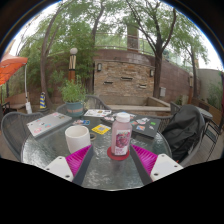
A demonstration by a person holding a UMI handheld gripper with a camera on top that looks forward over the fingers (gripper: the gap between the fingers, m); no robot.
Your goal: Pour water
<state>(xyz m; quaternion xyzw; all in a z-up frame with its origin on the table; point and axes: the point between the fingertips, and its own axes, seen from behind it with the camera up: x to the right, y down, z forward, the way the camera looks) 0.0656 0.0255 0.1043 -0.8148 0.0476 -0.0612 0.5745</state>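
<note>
A clear bottle (121,135) with a pink label and a white cap stands upright on a red coaster (119,155) on the round glass table (110,178). It is just ahead of my gripper (111,162), nearer the right finger, with a gap at either side. The magenta pads (78,160) are spread wide, so the gripper is open and holds nothing. A white mug (77,138) stands left of the bottle, beyond the left finger. A small clear glass (99,146) seems to stand between mug and bottle.
On the table lie a grey flat case (47,123), a yellow card (101,129) and dark items behind the bottle. A black backpack (183,130) sits on a chair at the right; a metal chair (14,130) stands left. A stone wall (125,75) rises beyond.
</note>
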